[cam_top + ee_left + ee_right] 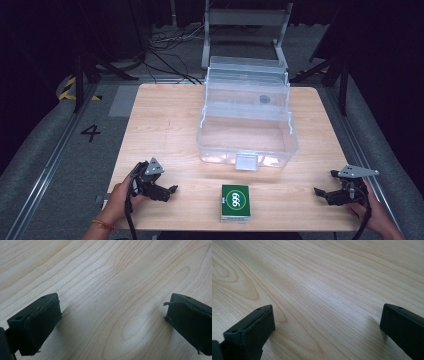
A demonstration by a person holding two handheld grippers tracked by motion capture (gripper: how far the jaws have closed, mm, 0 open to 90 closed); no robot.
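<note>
Both grippers are black, each topped with a grey three-cornered plate. Black cables trail from them. A beaded bracelet (103, 225) circles the left wrist, at seven o'clock.

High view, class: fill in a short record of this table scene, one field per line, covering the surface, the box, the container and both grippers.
Surface: light wooden table
Green box: lies flat near the front edge, white "666" on top
Clear container: plastic bin, lid open, behind the green box, apart from it
Container contents: looks empty
Left gripper: resting low on the table, left of the box, jaws open, holding nothing
Right gripper: right of the box, jaws open, holding nothing
</note>
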